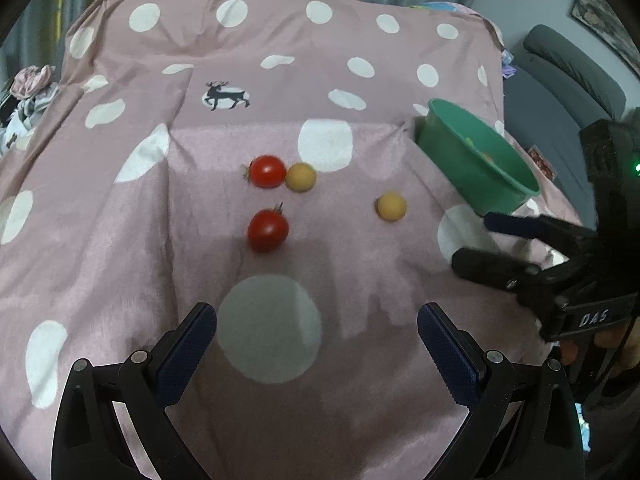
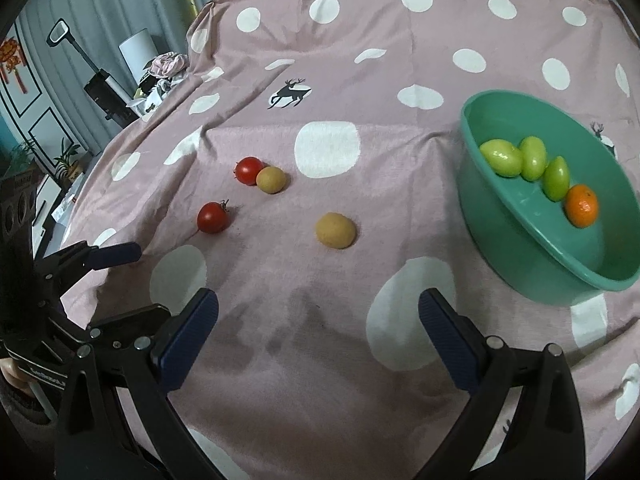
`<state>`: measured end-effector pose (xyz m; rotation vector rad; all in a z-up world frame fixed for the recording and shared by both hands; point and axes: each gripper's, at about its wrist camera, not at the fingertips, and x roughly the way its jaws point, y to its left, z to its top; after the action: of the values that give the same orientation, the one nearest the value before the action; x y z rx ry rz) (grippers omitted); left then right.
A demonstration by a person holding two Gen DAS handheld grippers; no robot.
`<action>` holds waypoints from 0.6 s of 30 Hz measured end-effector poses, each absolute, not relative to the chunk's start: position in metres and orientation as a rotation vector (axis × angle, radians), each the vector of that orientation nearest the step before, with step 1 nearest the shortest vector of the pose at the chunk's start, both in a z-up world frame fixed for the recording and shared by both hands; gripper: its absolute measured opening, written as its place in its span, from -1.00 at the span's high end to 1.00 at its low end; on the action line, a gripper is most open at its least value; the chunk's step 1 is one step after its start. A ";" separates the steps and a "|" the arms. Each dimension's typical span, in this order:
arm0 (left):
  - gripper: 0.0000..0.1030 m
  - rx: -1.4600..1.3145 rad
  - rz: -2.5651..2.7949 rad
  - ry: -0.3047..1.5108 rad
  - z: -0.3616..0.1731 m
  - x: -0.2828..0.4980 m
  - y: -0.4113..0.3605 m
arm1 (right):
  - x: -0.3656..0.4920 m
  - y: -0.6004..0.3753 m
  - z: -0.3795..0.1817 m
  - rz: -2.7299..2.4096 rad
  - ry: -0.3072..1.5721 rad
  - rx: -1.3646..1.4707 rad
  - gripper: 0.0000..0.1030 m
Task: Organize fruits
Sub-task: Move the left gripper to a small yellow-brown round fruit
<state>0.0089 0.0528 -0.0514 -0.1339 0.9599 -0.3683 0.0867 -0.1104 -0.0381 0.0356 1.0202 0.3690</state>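
Observation:
Two red tomatoes (image 1: 267, 171) (image 1: 267, 230) and two tan round fruits (image 1: 301, 177) (image 1: 391, 207) lie on the pink dotted cloth (image 1: 280, 80). A green bowl (image 2: 520, 240) at the right holds three green fruits (image 2: 502, 157) and an orange (image 2: 581, 205). My left gripper (image 1: 317, 334) stands open and empty, short of the nearer tomato. My right gripper (image 2: 318, 330) is open too, with nothing between its fingers, near the closer tan fruit (image 2: 335, 230). The right gripper (image 1: 476, 238) also shows open below the bowl (image 1: 476, 160) in the left wrist view.
A grey sofa (image 1: 568, 80) stands past the cloth's right edge. Crumpled clothes (image 2: 168, 64), a white lamp (image 2: 136, 50) and dark boxes sit off the far left edge. Curtains hang behind. Bare cloth stretches between the grippers and the fruit.

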 end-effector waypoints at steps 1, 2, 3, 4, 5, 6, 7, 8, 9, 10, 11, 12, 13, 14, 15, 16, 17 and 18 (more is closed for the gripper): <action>-0.95 -0.145 -0.376 0.954 -0.049 0.011 0.054 | 0.088 -0.110 -0.038 0.377 1.022 0.042 -0.92; -0.95 -0.162 -0.384 0.950 -0.046 0.015 0.055 | 0.092 -0.110 -0.039 0.386 1.026 0.049 -0.88; -0.95 -0.171 -0.385 0.946 -0.043 0.018 0.056 | 0.094 -0.109 -0.040 0.390 1.028 0.049 -0.83; -0.95 -0.173 -0.382 0.936 -0.039 0.022 0.057 | 0.097 -0.108 -0.041 0.392 1.030 0.045 -0.80; -0.95 -0.169 -0.378 0.929 -0.037 0.024 0.057 | 0.100 -0.106 -0.042 0.397 1.032 0.037 -0.71; -0.95 -0.161 -0.375 0.921 -0.034 0.026 0.057 | 0.102 -0.105 -0.043 0.403 1.036 0.030 -0.63; -0.95 -0.147 -0.372 0.915 -0.032 0.029 0.056 | 0.105 -0.103 -0.044 0.411 1.039 0.026 -0.60; -0.95 -0.134 -0.366 0.915 -0.031 0.032 0.055 | 0.109 -0.101 -0.046 0.418 1.044 0.024 -0.57; -0.95 -0.127 -0.363 0.918 -0.031 0.035 0.055 | 0.111 -0.101 -0.047 0.421 1.047 0.026 -0.52; -0.95 -0.114 -0.356 0.925 -0.031 0.039 0.054 | 0.115 -0.102 -0.049 0.425 1.052 0.030 -0.49; -0.95 -0.108 -0.352 0.926 -0.030 0.042 0.053 | 0.119 -0.102 -0.051 0.426 1.059 0.037 -0.43; -0.95 -0.102 -0.352 0.924 -0.029 0.045 0.052 | 0.122 -0.102 -0.053 0.428 1.065 0.044 -0.38; -0.95 -0.099 -0.356 0.920 -0.028 0.048 0.051 | 0.125 -0.102 -0.055 0.429 1.070 0.048 -0.35; -0.94 -0.098 -0.373 0.916 -0.026 0.053 0.049 | 0.128 -0.102 -0.057 0.431 1.074 0.046 -0.31; -0.94 -0.096 -0.383 0.915 -0.026 0.056 0.048 | 0.130 -0.102 -0.058 0.432 1.077 0.040 -0.25; -0.94 -0.090 -0.388 0.912 -0.025 0.060 0.047 | 0.133 -0.101 -0.060 0.432 1.082 0.031 -0.21; -0.94 -0.078 -0.393 0.904 -0.024 0.064 0.044 | 0.136 -0.100 -0.062 0.432 1.091 0.024 -0.10; -0.85 -0.070 -0.399 0.897 -0.023 0.066 0.042 | 0.138 -0.100 -0.064 0.436 1.096 0.018 0.01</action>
<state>0.0663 0.0424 -0.0235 -0.0701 0.8969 -0.3987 0.1381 -0.1002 -0.0638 0.0184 1.0964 0.4358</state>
